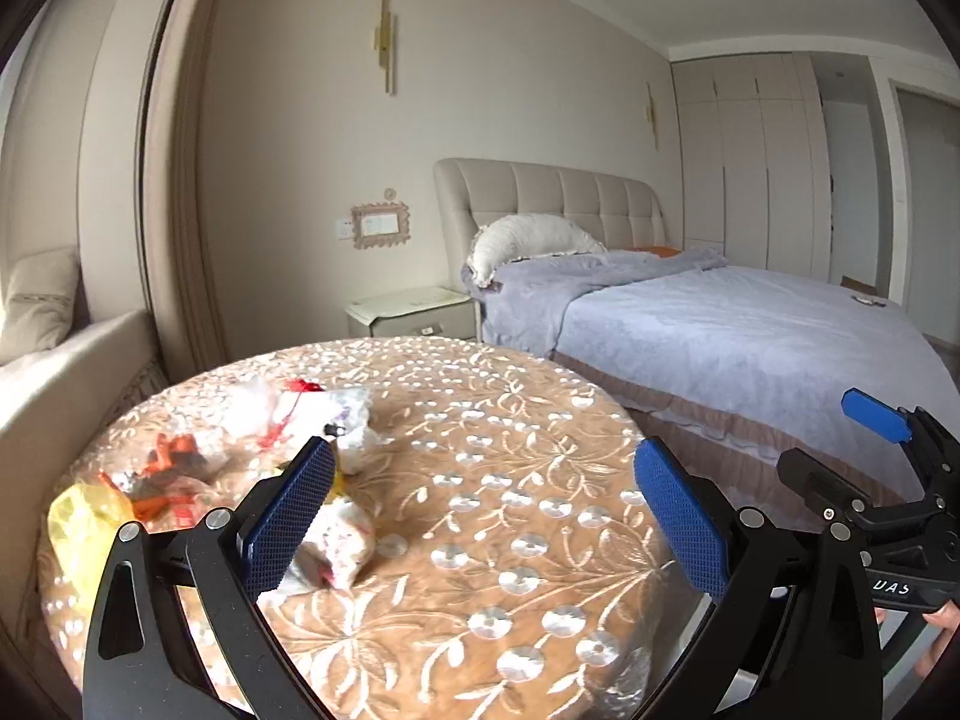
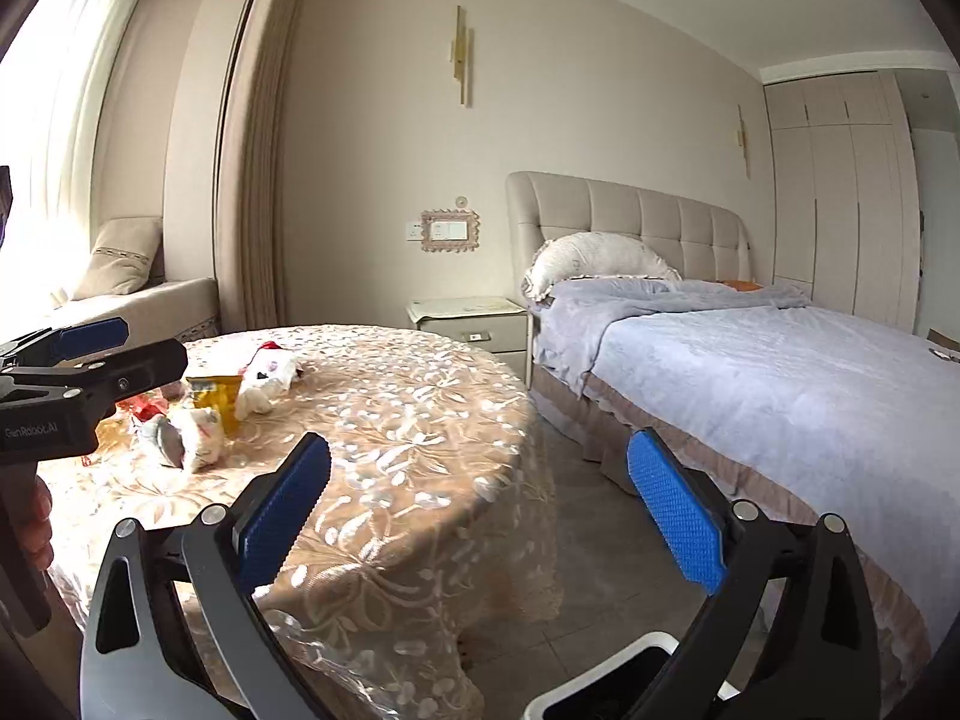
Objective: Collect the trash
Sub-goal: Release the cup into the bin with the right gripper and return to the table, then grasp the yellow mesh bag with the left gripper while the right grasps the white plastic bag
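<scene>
Trash lies in a heap on the left part of a round table (image 1: 510, 540) under a tan lace cloth: crumpled white paper (image 1: 264, 408), red-orange wrappers (image 1: 171, 468), a yellow bag (image 1: 78, 522) and a printed white wrapper (image 1: 342, 540). My left gripper (image 1: 486, 480) hangs open above the table, just right of the heap, nothing between its blue pads. In the right wrist view the heap shows a yellow packet (image 2: 216, 396) and white wrappers (image 2: 264, 378). My right gripper (image 2: 480, 480) is open and empty, over the table's right edge and the floor.
A bed (image 2: 780, 372) with a grey cover stands right of the table, and a nightstand (image 2: 468, 312) behind it. A window seat with a cushion (image 2: 126, 258) is at the left. A white-rimmed bin (image 2: 600, 678) sits on the floor below my right gripper.
</scene>
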A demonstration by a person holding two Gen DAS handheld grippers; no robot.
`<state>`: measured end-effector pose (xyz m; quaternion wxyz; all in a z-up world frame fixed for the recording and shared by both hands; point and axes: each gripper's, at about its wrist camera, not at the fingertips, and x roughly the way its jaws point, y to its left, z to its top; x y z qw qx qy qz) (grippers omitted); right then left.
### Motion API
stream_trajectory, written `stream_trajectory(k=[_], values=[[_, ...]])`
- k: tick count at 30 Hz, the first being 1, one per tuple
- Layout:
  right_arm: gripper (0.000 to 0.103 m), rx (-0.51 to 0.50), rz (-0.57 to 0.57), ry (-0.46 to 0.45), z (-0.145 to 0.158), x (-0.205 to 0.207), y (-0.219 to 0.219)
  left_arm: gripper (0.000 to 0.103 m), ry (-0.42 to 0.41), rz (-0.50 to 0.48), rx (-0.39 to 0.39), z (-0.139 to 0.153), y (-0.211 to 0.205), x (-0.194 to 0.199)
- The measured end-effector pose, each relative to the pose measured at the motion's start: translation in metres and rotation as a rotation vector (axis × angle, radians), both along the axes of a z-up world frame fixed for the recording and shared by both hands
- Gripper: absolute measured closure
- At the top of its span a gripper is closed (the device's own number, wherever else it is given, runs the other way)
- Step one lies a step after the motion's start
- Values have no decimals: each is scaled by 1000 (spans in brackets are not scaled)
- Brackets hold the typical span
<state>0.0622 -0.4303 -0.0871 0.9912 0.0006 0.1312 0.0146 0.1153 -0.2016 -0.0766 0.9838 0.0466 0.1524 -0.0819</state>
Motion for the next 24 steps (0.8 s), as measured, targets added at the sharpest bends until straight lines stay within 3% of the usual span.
stream_trajectory(k=[13,20,24], values=[[4,-45,231,-8,20,32,135,5,5,358,-1,8,159,-17],[4,-78,300,14,18,50,189,5,65,469,-32,-3,218,-7],[4,-108,328,31,14,64,212,5,111,482,-48,-16,238,9]])
